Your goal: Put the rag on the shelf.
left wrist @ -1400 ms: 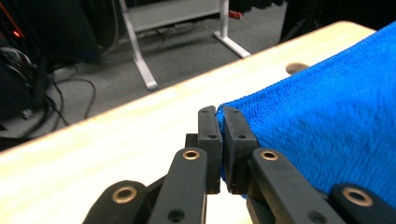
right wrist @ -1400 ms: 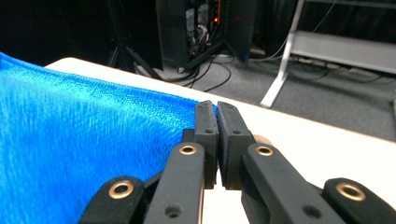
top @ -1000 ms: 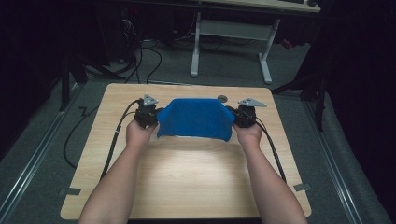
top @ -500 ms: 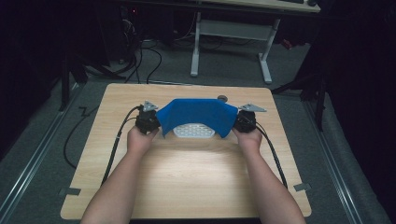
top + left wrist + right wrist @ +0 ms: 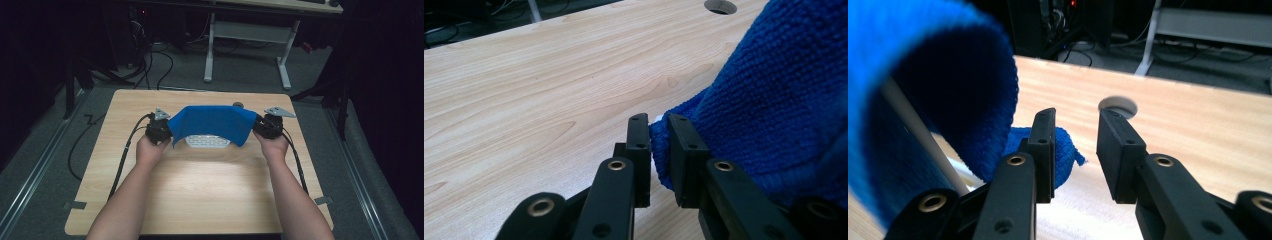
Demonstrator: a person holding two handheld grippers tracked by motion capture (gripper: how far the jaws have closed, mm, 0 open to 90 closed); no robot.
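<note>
Both forearms reaching in from the near edge, roughly parallel, hands level and well apart. Left gripper held in the left hand, jaws just opening, cloth corner in the narrow gap. Right gripper in the right hand, jaws opening wider, nothing pressed between.

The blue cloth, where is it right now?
In the high view the blue cloth sits at the far middle of the wooden table, draped over a white perforated object, between the left hand-held gripper and the right hand-held gripper.
</note>
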